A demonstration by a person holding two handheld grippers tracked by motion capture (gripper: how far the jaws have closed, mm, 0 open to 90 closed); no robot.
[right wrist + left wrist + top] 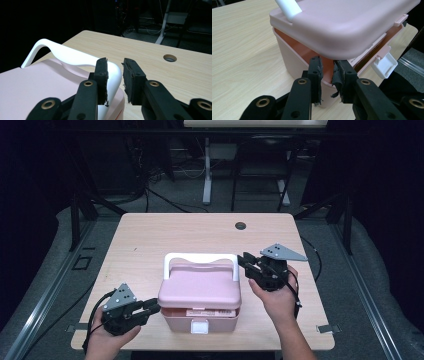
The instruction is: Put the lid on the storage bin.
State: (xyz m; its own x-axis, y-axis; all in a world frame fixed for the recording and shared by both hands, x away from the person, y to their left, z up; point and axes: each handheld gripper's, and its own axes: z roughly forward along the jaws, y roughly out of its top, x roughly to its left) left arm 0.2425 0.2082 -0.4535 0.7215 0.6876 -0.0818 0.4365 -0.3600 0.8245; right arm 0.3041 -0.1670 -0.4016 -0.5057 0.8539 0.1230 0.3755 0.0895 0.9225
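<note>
A pink box (200,292) is seen in the middle of the desk (150,235), between the two grippers, with its lid (352,22) raised slightly off the base (287,57) so that a gap is left along the front. The left gripper (150,306) is held at the box's near left corner; in the left gripper view its jaws are spread a little, with the base's corner rim lying between them just under the lid's edge, and whether the pads press on it cannot be told. A white latch (384,65) hangs open to the right of this gripper. The right gripper (244,261) is held at the far right corner of the box, its jaws parted, with the end of the white handle (72,56) lying against the left pad. Beyond the right gripper a round cable hole (170,58) is set in the desk, well apart from it.
</note>
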